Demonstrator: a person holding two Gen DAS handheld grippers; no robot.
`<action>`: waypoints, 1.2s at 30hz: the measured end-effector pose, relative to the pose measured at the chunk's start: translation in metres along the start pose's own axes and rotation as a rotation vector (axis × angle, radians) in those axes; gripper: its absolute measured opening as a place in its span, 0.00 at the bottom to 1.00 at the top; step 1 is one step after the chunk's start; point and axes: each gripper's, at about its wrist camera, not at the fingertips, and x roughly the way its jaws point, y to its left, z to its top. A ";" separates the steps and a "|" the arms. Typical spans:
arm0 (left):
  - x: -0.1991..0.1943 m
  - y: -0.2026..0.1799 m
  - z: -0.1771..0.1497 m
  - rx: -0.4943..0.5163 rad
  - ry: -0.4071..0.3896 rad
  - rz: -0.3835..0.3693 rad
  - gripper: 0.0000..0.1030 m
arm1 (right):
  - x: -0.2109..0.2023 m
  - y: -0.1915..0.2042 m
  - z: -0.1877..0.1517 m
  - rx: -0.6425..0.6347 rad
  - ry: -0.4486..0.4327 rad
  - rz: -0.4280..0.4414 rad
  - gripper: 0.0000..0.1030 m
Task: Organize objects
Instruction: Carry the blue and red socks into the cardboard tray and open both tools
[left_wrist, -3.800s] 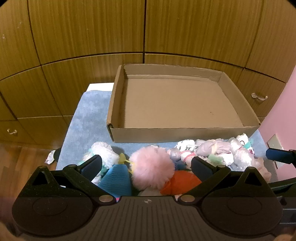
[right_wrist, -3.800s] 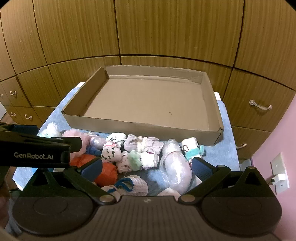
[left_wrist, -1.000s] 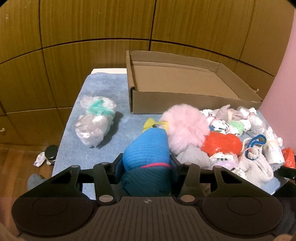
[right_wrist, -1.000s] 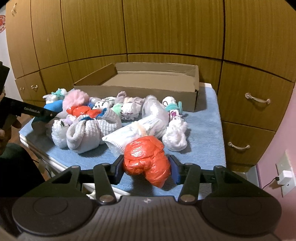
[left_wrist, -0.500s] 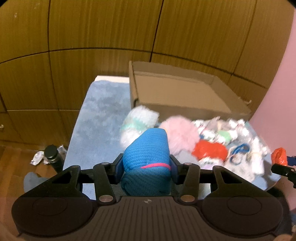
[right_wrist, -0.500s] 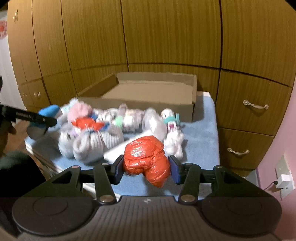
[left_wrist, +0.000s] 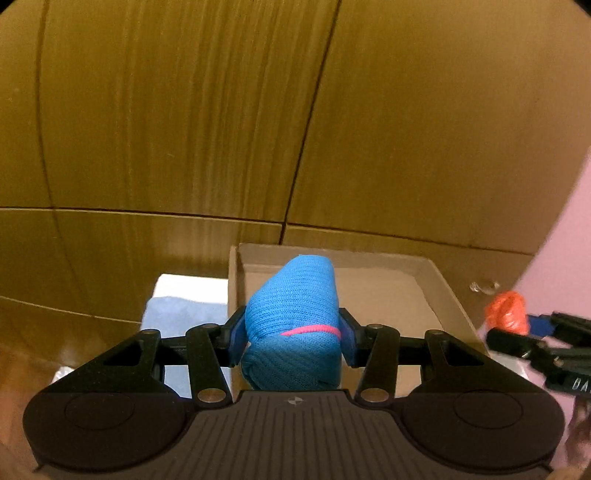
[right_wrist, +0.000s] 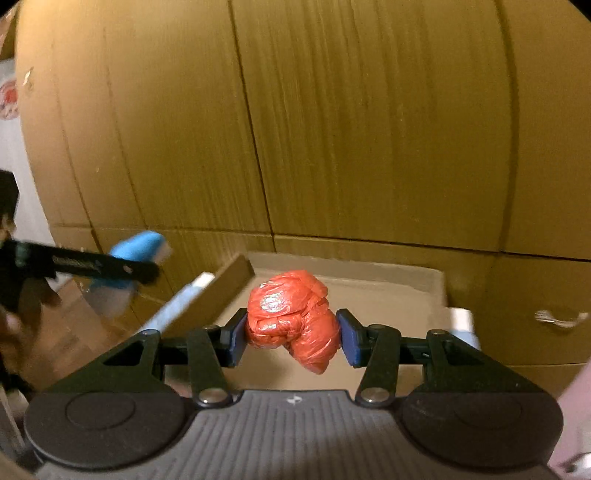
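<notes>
My left gripper (left_wrist: 291, 332) is shut on a blue knitted roll with a pink band (left_wrist: 293, 325) and holds it in the air over the near left part of the shallow cardboard box (left_wrist: 436, 291). My right gripper (right_wrist: 291, 332) is shut on a crumpled orange plastic bundle (right_wrist: 293, 317) above the same box (right_wrist: 406, 291). The orange bundle (left_wrist: 508, 312) and the right gripper show at the right of the left wrist view. The blue roll (right_wrist: 136, 245) shows at the left of the right wrist view. The pile of other bundles is out of view.
Brown wooden cabinet doors (left_wrist: 221, 110) fill the background behind the box. The blue cloth (left_wrist: 177, 310) on the table shows left of the box. A drawer handle (right_wrist: 559, 317) and a pink wall (left_wrist: 569, 258) are at the right.
Both grippers have lifted and moved forward with their loads, from over the pile to above the box. The pile has dropped out of view.
</notes>
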 end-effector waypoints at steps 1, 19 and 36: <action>0.013 -0.002 0.006 0.010 0.010 0.010 0.54 | 0.017 0.000 0.008 0.016 0.016 0.007 0.45; 0.201 -0.001 0.034 0.043 0.222 0.104 0.55 | 0.223 0.000 0.017 -0.247 0.248 -0.021 0.45; 0.153 0.010 0.039 0.024 0.093 0.075 0.83 | 0.273 0.023 0.017 -0.350 0.288 0.061 0.46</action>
